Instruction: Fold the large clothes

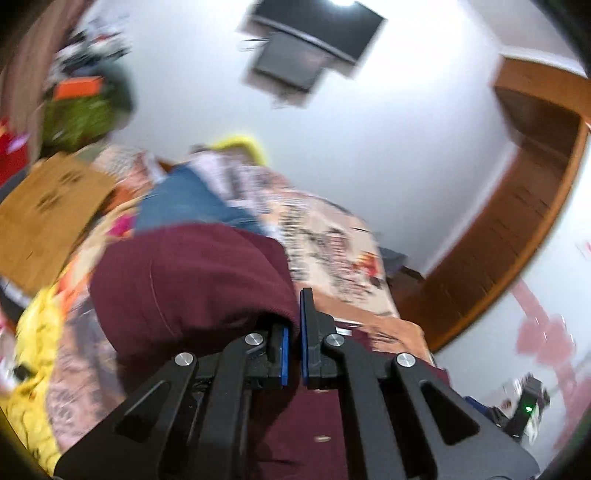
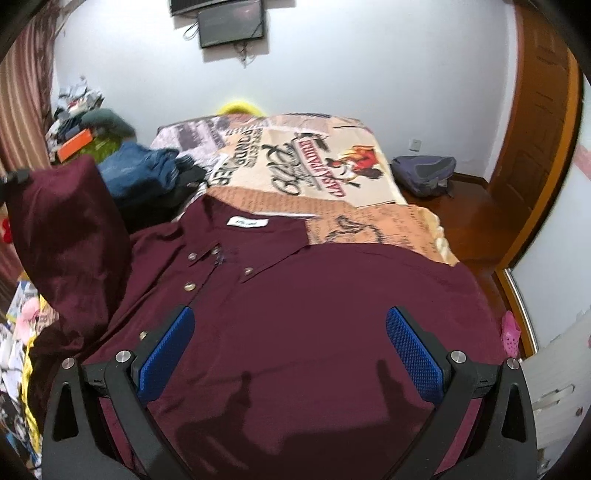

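A maroon button-up shirt (image 2: pixel 295 302) lies face up on the bed, collar and white label toward the far end. My right gripper (image 2: pixel 290 332) is open above the shirt's chest, its blue pads apart. My left gripper (image 1: pixel 293 321) is shut on a fold of the maroon shirt (image 1: pixel 192 280) and holds it lifted; in the right wrist view this raised part (image 2: pixel 66 229) stands up at the shirt's left side. The left wrist view is blurred by motion.
The bed has a printed cover (image 2: pixel 314 162). Blue jeans (image 2: pixel 140 170) and dark clothes lie at the bed's far left. A backpack (image 2: pixel 423 173) sits on the floor by a wooden door (image 2: pixel 535 129). A screen (image 2: pixel 231 26) hangs on the wall. Clutter is piled at the left.
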